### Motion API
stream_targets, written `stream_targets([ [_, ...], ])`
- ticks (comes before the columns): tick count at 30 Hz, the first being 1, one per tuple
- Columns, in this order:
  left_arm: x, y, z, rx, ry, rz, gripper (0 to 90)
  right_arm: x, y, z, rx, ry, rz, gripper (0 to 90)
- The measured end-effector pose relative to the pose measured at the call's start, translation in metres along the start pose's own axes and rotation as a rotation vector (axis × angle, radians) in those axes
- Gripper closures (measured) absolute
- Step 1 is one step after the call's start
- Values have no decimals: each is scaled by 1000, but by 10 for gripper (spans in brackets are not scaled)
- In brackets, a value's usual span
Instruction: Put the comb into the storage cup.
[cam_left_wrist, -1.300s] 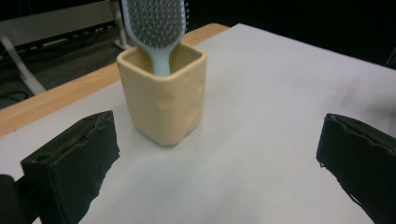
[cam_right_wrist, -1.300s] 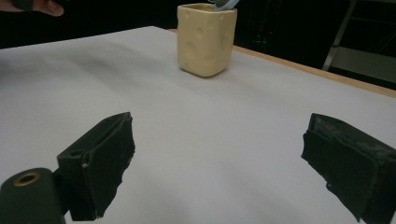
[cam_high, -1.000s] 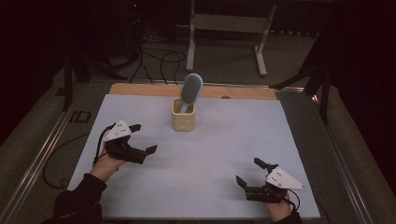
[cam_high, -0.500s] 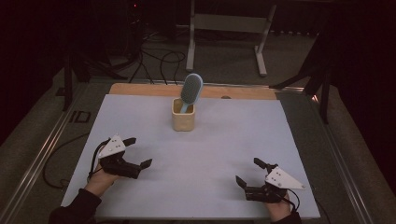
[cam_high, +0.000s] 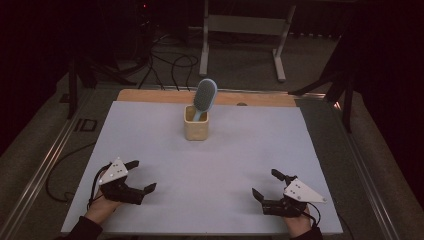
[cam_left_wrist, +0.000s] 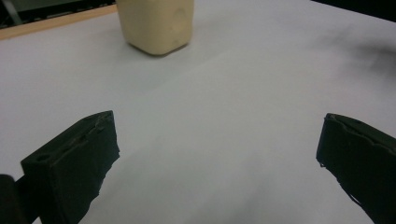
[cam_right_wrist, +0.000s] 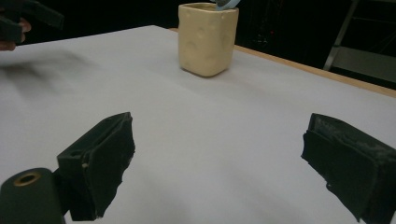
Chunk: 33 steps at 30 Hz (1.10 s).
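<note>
A cream square cup (cam_high: 196, 125) stands upright at the far middle of the white table (cam_high: 215, 165), with a light-blue hairbrush (cam_high: 204, 96) standing head-up in it. The cup (cam_left_wrist: 156, 23) sits beyond my left jaws, and the cup (cam_right_wrist: 208, 38) also rises ahead of my right jaws. My left gripper (cam_high: 140, 176) rests near the front left corner, open and empty. At the front right my right gripper (cam_high: 266, 184) lies open with nothing between its jaws. Both are well short of the cup.
A wooden strip (cam_high: 150, 95) runs along the table's far edge. Beyond it the floor holds cables (cam_high: 170, 55) and a white metal stand (cam_high: 245, 30). Metal rails (cam_high: 40, 175) border the table on both sides.
My left gripper has drawn back toward the front left corner and lowered onto the table. The right gripper, cup and brush have stayed put.
</note>
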<state>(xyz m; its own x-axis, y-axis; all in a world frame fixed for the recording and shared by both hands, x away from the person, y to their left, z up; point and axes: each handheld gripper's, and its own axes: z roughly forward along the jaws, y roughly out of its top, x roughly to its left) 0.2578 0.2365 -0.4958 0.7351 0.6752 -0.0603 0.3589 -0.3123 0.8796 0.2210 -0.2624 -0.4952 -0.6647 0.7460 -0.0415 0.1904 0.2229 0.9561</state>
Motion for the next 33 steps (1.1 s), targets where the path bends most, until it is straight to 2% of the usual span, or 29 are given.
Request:
stream_targets([
  [5,-2,-14,-5,29,17,10,0,0,0,0,-4,-1,3,87],
  [7,-1,-19,-8,18,17,-6,0,0,0,0,-2,-2,0,87],
  [10,-1,-26,-12,21,29,-6,0,0,0,0,-1,0,-1,87],
  [13,-1,-30,-16,23,22,-15,0,0,0,0,-1,0,-1,87],
  [18,-1,-36,-22,25,48,-25,0,-1,0,0,-1,-1,-4,87],
  [24,0,-41,-24,36,77,-38,0,-1,0,0,-1,0,-6,86],
  [28,2,-41,-24,28,74,-47,0,-1,-1,1,-4,3,-9,87],
  [33,-2,-37,-25,14,73,-26,0,0,-1,1,0,7,-15,87],
])
